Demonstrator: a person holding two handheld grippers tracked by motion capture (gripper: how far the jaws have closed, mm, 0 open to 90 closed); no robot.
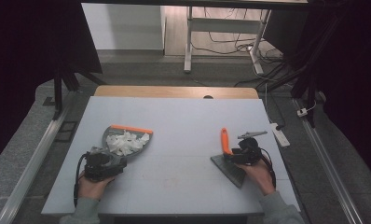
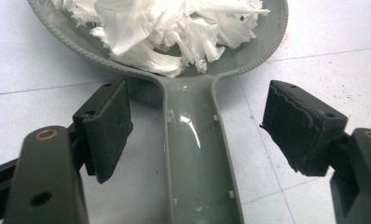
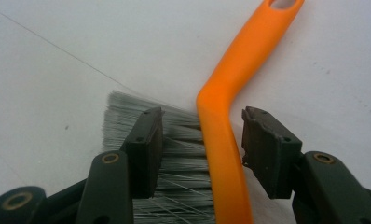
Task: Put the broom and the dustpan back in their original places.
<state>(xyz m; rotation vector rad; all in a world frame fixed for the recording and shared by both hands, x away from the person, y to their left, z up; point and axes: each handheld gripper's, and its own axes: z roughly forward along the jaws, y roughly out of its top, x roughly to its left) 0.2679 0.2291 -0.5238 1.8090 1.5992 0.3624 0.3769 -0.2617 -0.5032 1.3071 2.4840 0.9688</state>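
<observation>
Left side of the pale grey tabletop: grey dustpan lies flat, orange strip along its far edge, handle pointing near toward the person. Pile of white shredded paper scraps sits inside the pan. Left tongs, held in the left hand, sit at the near end of the dustpan handle. In the left gripper view the left tongs are spread, pads standing off both sides of the dustpan handle with tabletop visible in the gaps, not pressing it; the scraps fill the pan beyond. Middle of the tabletop bare, some faint marks. Right side: hand brush with orange handle angled toward the far side and grey bristles fanned out toward the near edge, lying on the tabletop. Right tongs, held in the right hand, sit over the brush where handle meets bristles. Right gripper view: right tongs spread wide, orange handle between the pads, clear gap on both sides, left pad over the bristles, no pinch. Dustpan and brush well apart. Behind the tabletop, a wooden strip, floor with cables, white desk legs.
</observation>
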